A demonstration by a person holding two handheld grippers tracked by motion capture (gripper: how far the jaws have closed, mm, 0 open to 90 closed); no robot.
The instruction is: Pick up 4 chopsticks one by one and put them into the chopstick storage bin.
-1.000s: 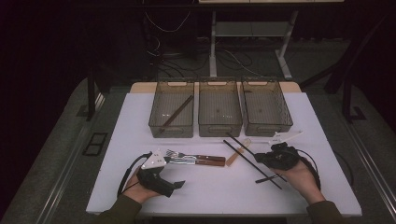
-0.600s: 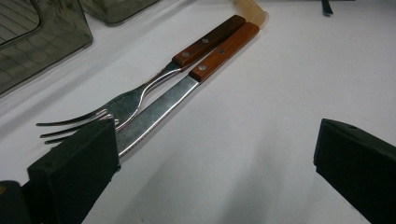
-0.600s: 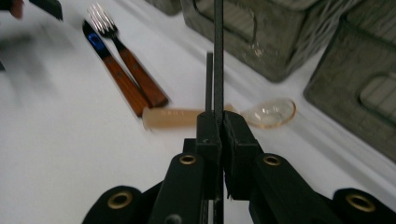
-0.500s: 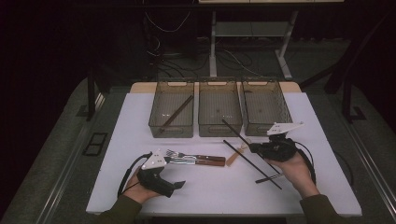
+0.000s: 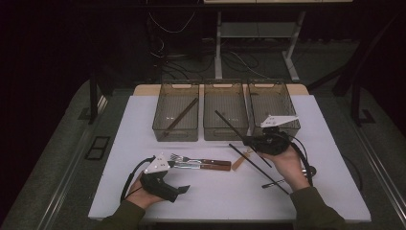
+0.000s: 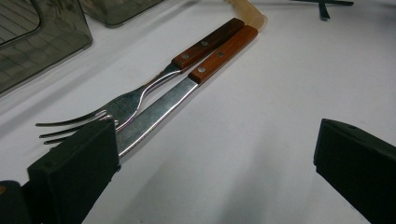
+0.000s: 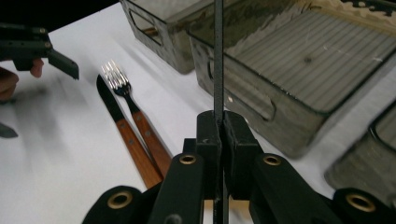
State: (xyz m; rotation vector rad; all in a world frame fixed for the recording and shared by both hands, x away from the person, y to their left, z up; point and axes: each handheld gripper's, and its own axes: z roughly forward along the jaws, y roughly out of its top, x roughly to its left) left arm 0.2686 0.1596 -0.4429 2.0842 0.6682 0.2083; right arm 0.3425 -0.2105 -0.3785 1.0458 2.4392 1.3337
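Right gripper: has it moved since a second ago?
Yes. The right gripper, shut on a black chopstick, has lifted off the table and gone forward toward the middle bin, with the stick's tip now over it.

bins (image 5: 225, 111): 3, smoked clear plastic, in a row across the upper centre of the high view
forks (image 5: 178, 157): 1, wood handle, lower centre
knives (image 5: 201, 166): 1, wood handle, touching the fork
black chopsticks (image 5: 231, 126): 3; one raised at centre right, two on the bench (image 5: 143, 115) lower right
brown sticks (image 5: 179, 117): 1, in the leftmost bin
pale handled pieces (image 5: 241, 159): 1, centre, type unclear
hand-held grippers (image 5: 184, 189): 2, lower left and centre right
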